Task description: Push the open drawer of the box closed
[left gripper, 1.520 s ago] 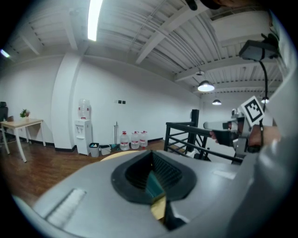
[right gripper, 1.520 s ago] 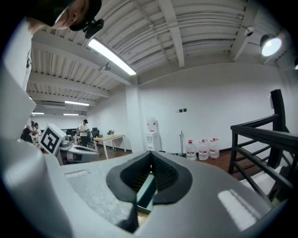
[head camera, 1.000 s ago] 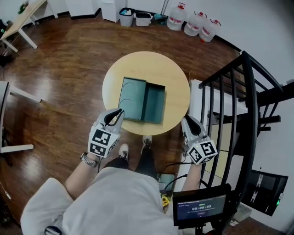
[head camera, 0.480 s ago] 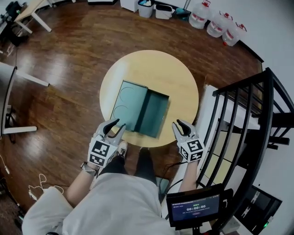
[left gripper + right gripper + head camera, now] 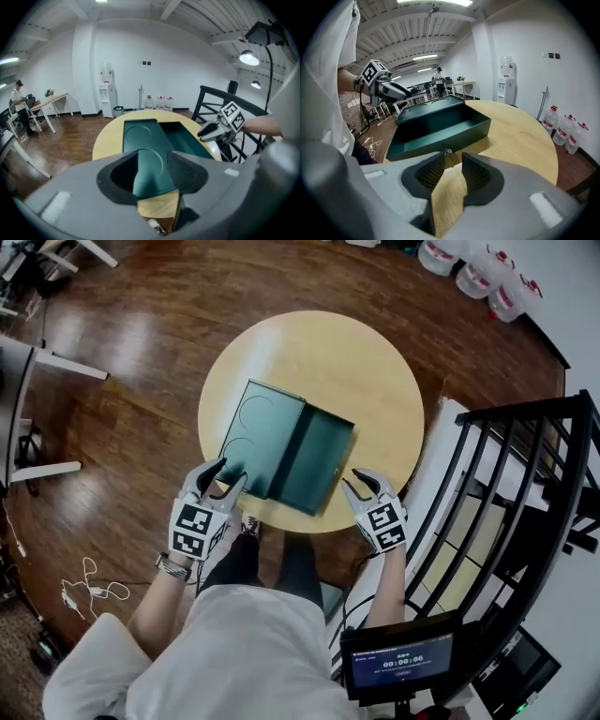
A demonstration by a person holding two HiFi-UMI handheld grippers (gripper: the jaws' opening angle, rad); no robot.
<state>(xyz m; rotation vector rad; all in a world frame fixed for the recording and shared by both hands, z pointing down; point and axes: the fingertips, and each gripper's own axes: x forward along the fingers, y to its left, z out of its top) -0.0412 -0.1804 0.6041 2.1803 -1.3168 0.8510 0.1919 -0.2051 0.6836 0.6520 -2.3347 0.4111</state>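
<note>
Your left gripper: table's 7 o'clock, jaws opening, empty. Right gripper: 5 o'clock, likewise, facing knob. Your best bet was square press on drawer front toward 10 o'clock.

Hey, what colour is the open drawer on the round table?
Dark green, inside and out. The rectangular open drawer shows best in the right gripper view.

There are 1 table, 1 box, 1 drawer and 3 jugs.
</note>
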